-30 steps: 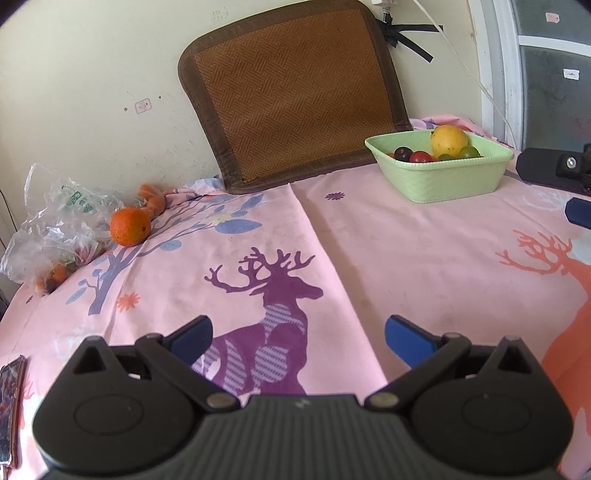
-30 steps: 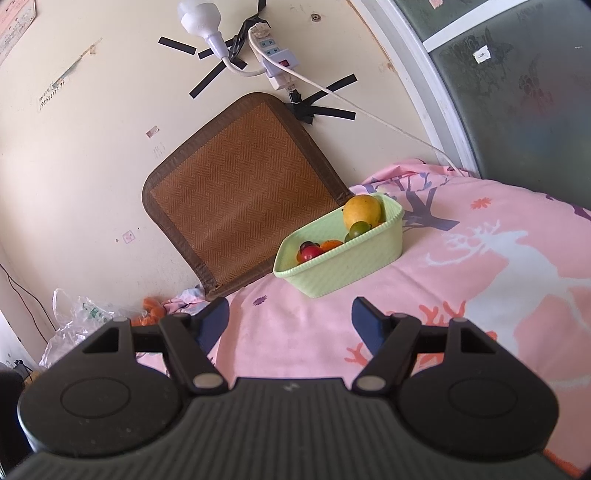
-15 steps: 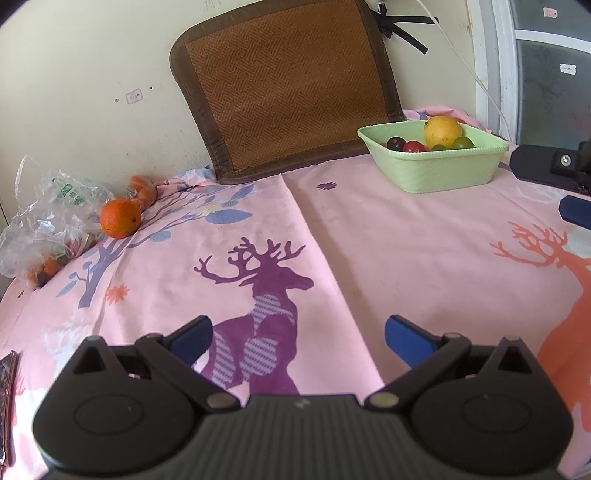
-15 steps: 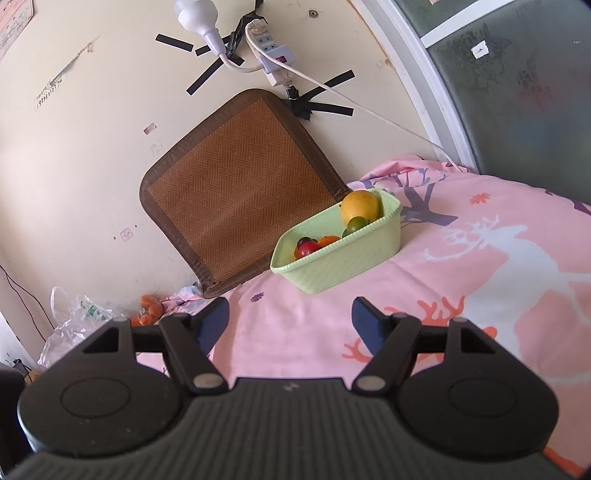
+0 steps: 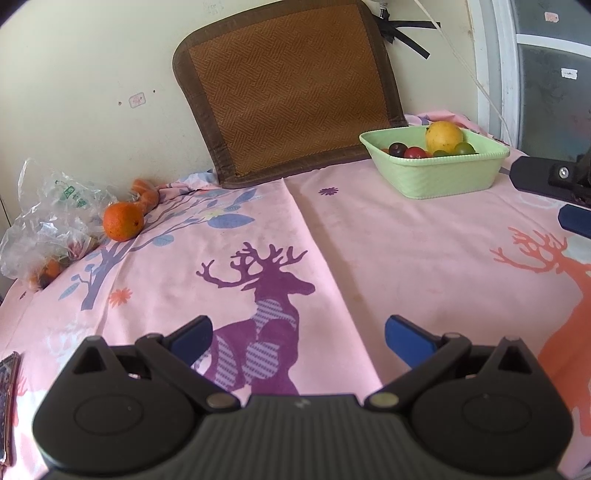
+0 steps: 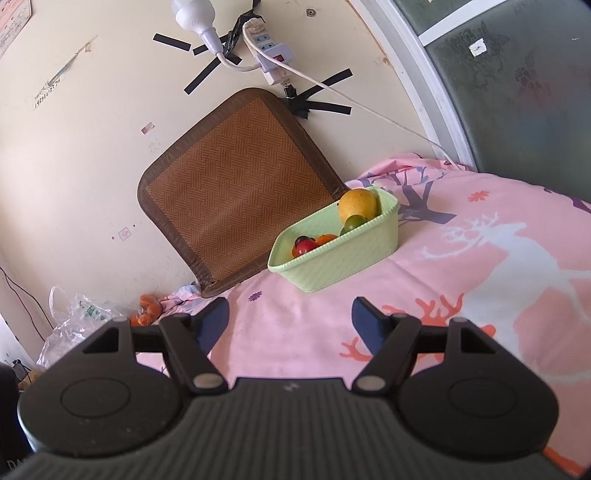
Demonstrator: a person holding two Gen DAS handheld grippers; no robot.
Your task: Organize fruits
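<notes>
- We hold the left gripper (image 5: 297, 334) low over the pink deer-print cloth (image 5: 406, 258) covering the surface; jaws released, blue pads wide apart, nothing between them.
- We hold the right gripper (image 6: 290, 319) above the same cloth; jaws released too, nothing held.
- Pale green rectangular plastic basket (image 5: 439, 175) sits on the cloth at far right in the left wrist view, just in front of the brown woven mat (image 5: 288, 81) leaning on the cream wall.
- Inside the basket: large yellow round fruit (image 5: 443, 136), small dark purple fruit (image 5: 397, 148), small red fruit (image 5: 414, 152), small green fruit (image 5: 464, 148). Right wrist view also shows a small orange piece (image 6: 325, 239) beside the red one.
- Loose round orange fruit (image 5: 123, 221) lies on the cloth at far left, well apart from the basket, touching the crumpled clear plastic bag (image 5: 51, 218).
- More small orange fruits sit inside that bag; count unclear.
- Orange peel-like piece (image 5: 146, 194) lies just behind the loose orange, against the wall.
- The right gripper's black tip shows at the right edge of the left wrist view, just beside the basket.
- White power strip (image 6: 271, 55) and bulb (image 6: 194, 14) are taped on the wall above the mat.
</notes>
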